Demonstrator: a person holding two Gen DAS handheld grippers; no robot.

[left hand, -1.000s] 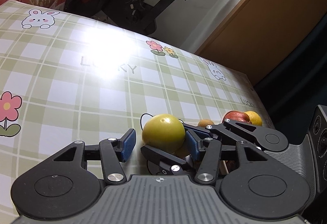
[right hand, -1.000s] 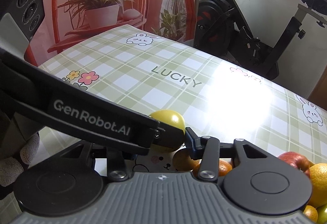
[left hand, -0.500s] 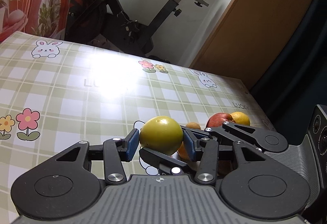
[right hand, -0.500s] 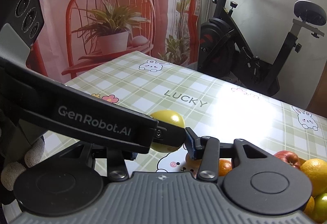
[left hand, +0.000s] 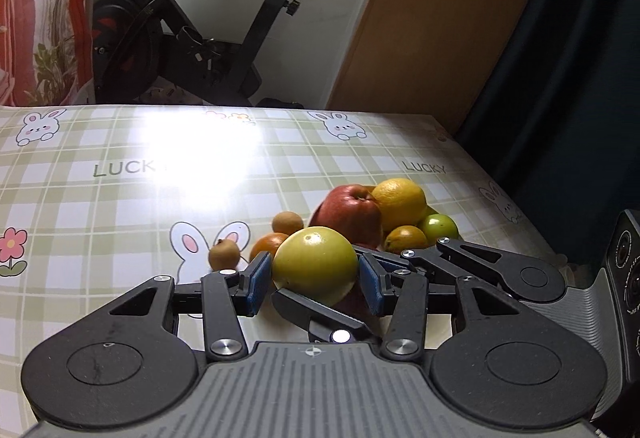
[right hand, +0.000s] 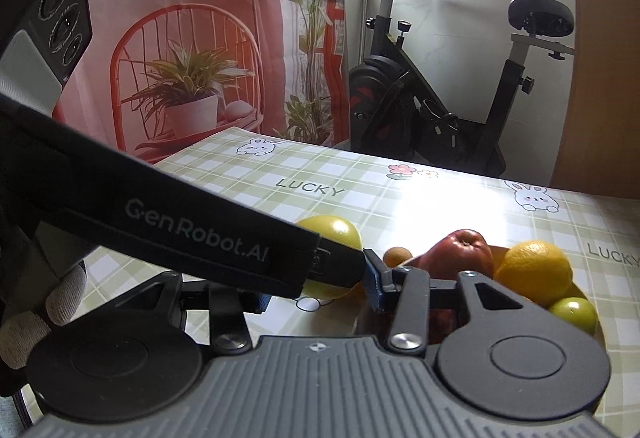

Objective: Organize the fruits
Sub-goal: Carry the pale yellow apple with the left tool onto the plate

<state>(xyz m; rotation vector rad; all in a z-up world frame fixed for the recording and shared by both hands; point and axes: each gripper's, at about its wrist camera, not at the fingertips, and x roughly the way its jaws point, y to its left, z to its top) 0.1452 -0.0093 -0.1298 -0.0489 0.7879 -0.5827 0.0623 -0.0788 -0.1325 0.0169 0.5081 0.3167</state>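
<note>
The big yellow-green fruit sits between the blue pads of the left gripper, which closes on its two sides and holds it above the checked tablecloth, close to the fruit pile near the table's right edge. The right gripper crosses in from the right at the same fruit: one of its fingers lies under the fruit and the other beside it, jaws spread, though whether it also bears on the fruit cannot be told. Just behind are a red apple, an orange, a green fruit, two smaller oranges and two little brown fruits on the cloth. In the right wrist view a gloved hand grips the left tool. Past the table's far edge stands an exercise bike.
</note>
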